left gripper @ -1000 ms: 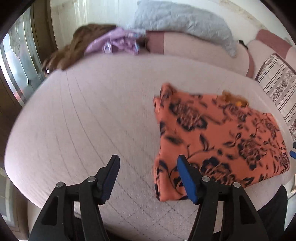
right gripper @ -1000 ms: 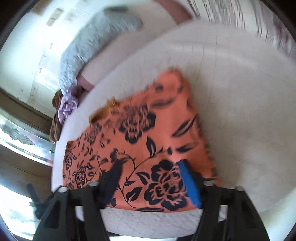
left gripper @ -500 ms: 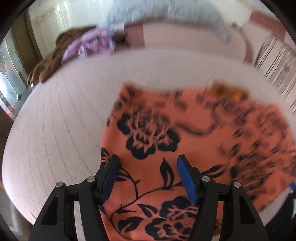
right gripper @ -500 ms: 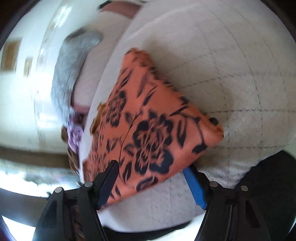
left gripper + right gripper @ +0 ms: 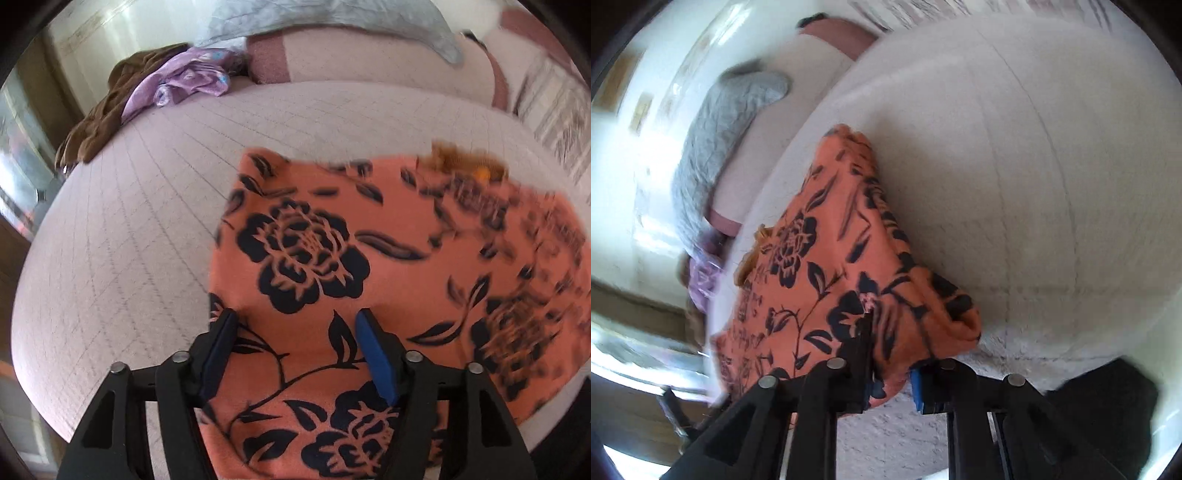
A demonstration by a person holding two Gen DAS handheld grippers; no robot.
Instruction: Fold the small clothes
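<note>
The right gripper point(image 5: 892, 360) has just closed its jaws, pinching the near corner of the orange cloth point(image 5: 827, 273) lying on the bed point(image 5: 1034, 184). The left gripper point(image 5: 295, 350) hovers released over its near-left part, so a fold looks ready to begin.

No readable txt, labels or nos. anywhere in either view.

Orange floral garment point(image 5: 388, 258) — far corner blurred, near edge cut off.
</note>
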